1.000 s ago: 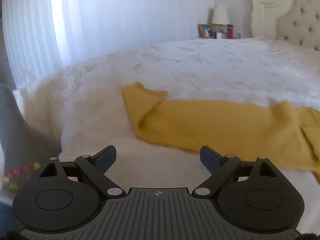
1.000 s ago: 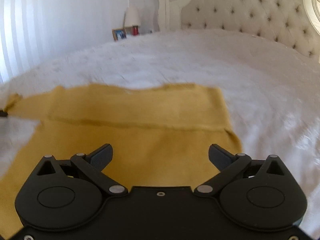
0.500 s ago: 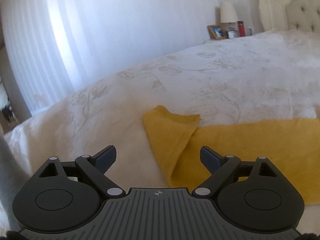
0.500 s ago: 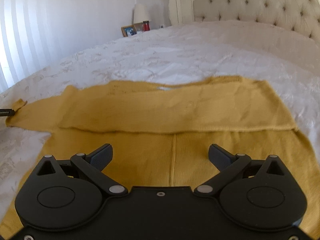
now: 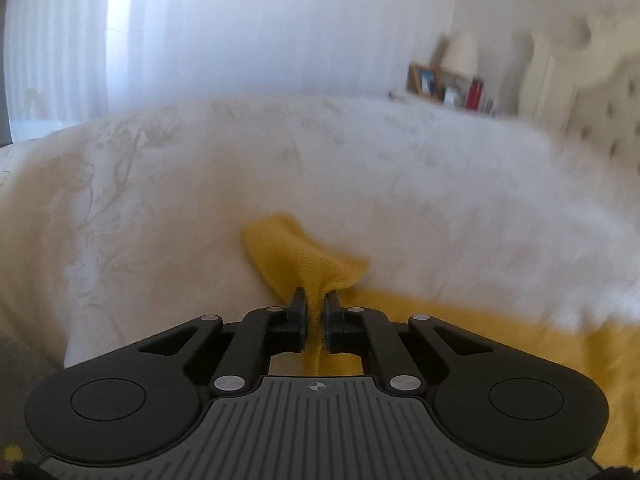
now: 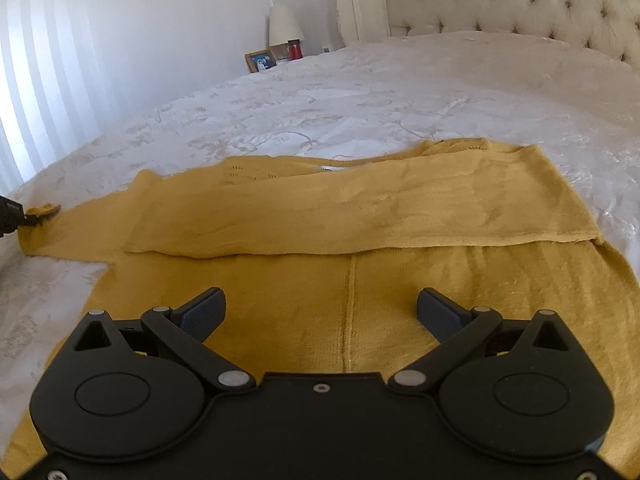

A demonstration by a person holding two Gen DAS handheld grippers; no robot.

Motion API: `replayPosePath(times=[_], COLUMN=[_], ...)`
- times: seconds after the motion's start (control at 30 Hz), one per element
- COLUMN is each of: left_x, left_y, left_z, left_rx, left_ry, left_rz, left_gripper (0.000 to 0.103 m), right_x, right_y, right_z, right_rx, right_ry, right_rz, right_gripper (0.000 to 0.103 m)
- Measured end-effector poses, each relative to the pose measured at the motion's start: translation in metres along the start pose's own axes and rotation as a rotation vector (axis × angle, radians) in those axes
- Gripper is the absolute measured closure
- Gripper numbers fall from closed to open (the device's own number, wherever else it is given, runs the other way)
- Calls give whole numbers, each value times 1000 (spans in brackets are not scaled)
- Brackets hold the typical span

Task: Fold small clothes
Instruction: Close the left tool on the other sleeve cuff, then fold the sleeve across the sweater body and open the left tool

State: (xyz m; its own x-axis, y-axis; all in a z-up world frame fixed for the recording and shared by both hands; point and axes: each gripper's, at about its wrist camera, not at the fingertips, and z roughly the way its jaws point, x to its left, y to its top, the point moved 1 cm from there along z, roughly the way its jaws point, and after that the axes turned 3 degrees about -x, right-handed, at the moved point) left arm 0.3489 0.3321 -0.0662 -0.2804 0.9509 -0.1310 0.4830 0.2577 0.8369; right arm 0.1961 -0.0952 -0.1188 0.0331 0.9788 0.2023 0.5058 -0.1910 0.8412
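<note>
Pinching the end of one sleeve (image 5: pixel 308 258) of the yellow knit garment (image 6: pixel 360 280), my left gripper (image 5: pixel 315 312) has its jaws closed on the fabric, which bunches up between them and fans out beyond the tips. My right gripper (image 6: pixel 320 312) hovers over the lower part of the garment with its jaws spread wide, holding nothing; whether the pads touch the knit I cannot tell. The garment lies flat on the white bedspread (image 6: pixel 360 92), its body spread toward me with a vertical seam running down the middle. A long strip of the same fabric lies folded across the upper part, reaching from the right edge toward the left. In the right wrist view the held sleeve extends to the far left, where the tip of my left gripper shows at the frame edge. The bedspread carries a pale floral pattern. Behind the bed stand a tufted cream headboard (image 6: pixel 520 4) and a bedside surface with a lamp (image 6: pixel 285 26), a picture frame (image 6: pixel 261 61) and a red container (image 6: pixel 295 49). White curtains (image 5: pixel 180 28) hang along the left. The left wrist view is blurred toward its right side.
</note>
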Motion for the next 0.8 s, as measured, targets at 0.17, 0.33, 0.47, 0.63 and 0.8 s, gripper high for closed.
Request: replayPosePath(times=[0.17,0.33,0.47,0.63,0.8], left_x=[-38,-117,-198,-293,-352], left_y=[26,44,39,0,-59], left_z=[-52,-107,-143,-149,-120], left_rx=[-57,-113,-149,-97,40], left_ry=[-138,-332,-494,-630,-708], left_rz=[6,33,83,151,173], left_gripper=[95,95,95,95,92], right_x=[-9,-22,-39,-69,-95], right_y=[1,1,1,0,-2], right_z=[-8,-24,-42,-64,-78], right_rx=[-10,-20,-32,-45,-44], right_ry=[29,52,56,39,14], right_rz=[44,64,72,105,141], right_gripper=[2,2,2,2,2])
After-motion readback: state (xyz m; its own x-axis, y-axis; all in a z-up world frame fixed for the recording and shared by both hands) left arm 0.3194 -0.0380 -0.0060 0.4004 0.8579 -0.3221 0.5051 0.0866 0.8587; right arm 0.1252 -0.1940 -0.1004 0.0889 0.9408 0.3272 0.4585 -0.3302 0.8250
